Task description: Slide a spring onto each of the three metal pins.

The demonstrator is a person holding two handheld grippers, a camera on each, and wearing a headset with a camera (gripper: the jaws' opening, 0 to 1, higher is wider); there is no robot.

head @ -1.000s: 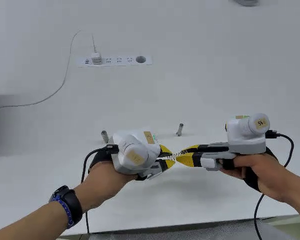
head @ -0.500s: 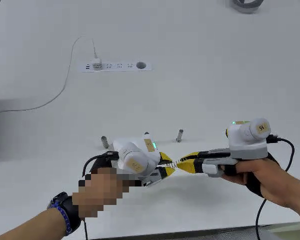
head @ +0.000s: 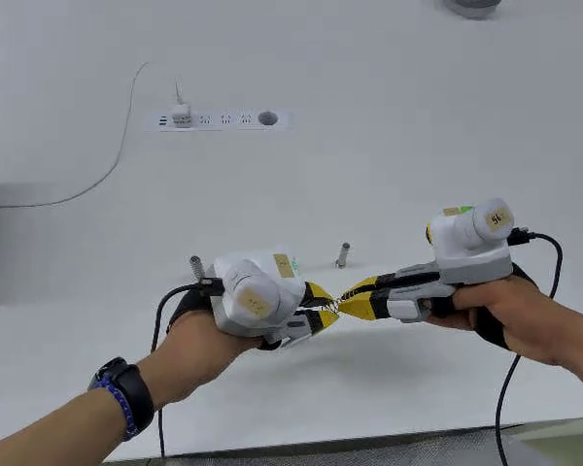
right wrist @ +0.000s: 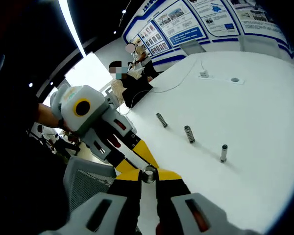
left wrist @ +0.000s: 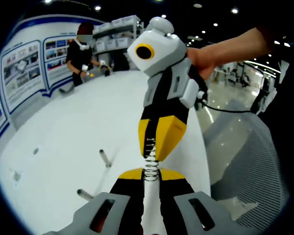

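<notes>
Now closer, left gripper (head: 322,311), right gripper (head: 346,304), spring (head: 333,307) between.

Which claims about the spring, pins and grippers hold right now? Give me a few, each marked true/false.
1. A spring spans between the tips of the left gripper and the right gripper. True.
2. Both grippers gape wide open. False: each is closed on one end of the spring.
3. The bare pin lies flat on the table. False: it stands upright.
4. Two pins on the table already carry springs. True.
5. The power strip has nothing plugged in. False: a white plug sits near its left end.
</notes>
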